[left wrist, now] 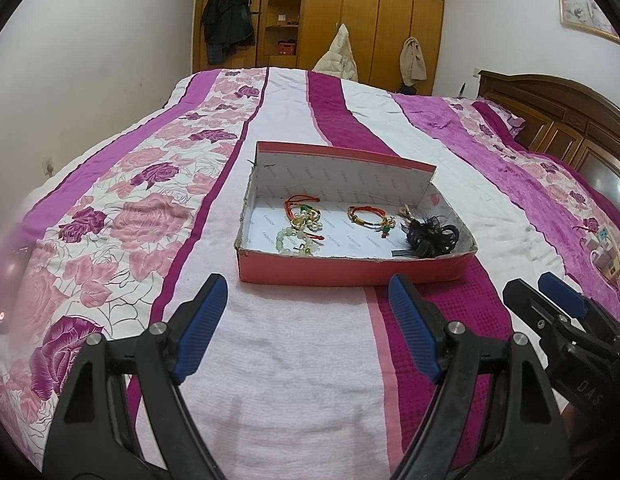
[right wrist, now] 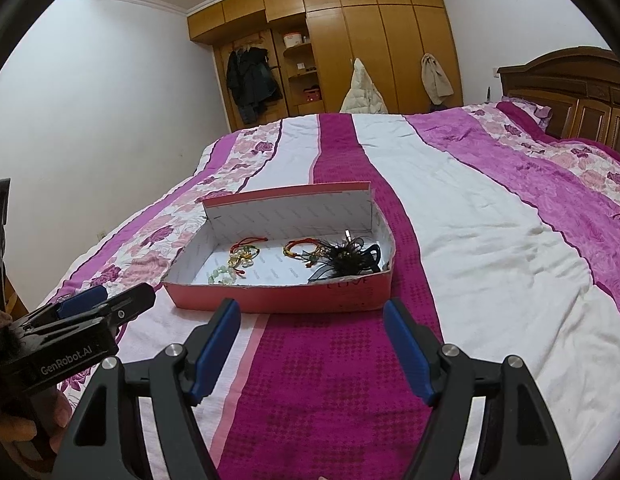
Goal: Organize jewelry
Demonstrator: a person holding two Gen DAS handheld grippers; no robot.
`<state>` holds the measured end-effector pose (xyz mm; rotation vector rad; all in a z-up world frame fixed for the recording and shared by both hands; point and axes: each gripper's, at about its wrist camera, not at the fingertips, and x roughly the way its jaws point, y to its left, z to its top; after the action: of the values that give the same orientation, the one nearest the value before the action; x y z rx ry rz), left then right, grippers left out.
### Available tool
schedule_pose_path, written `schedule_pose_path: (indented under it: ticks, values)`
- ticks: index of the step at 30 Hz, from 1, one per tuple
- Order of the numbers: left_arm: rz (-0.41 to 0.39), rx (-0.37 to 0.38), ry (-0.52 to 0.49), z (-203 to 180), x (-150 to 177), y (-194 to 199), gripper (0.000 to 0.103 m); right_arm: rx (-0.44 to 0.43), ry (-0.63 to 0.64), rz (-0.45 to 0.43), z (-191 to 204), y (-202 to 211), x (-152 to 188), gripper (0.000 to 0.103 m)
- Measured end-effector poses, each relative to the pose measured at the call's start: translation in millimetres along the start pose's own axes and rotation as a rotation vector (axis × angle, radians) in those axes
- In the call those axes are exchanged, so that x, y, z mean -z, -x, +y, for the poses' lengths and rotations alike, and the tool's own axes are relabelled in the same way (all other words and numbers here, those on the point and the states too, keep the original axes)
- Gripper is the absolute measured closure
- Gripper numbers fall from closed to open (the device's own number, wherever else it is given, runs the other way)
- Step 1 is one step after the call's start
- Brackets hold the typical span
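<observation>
Jewelry: inside the pink box (left wrist: 350, 270) on the bed — red-cord bracelet with gold and pearl beads (left wrist: 303, 216) at back left, pale green bead bracelet (left wrist: 295, 242) in front of it, second red-and-gold bracelet (left wrist: 368, 218) mid-box, black feathered hair clip (left wrist: 430, 236) at the right end.
Box: lid flap (left wrist: 342, 174) standing open at the far side, near wall low.
Stage: fits either pieces gathered in and work near done, or pieces waiting to be sorted; not settled here.
Handling: if reached for, thin cords best pinched one at a time, kept clear of the feathers to avoid snagging.
Bedspread (left wrist: 293, 352): bare striped fabric between box and grippers.
Left gripper (left wrist: 305, 312): short of the box, spread wide, holding nothing.
Right gripper (right wrist: 312, 338): alongside, same aim, spread and empty.
</observation>
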<state>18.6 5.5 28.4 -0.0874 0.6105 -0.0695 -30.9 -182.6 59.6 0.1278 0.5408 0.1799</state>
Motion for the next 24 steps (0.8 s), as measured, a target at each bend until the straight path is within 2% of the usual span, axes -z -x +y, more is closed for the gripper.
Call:
schedule_pose_path:
  ticks: [24]
  values:
    - [0.0,0.001,-0.007,-2.7,-1.3,-1.4,0.028,-0.001,-0.002,0.0,2.3,-1.0,-0.2,0.027]
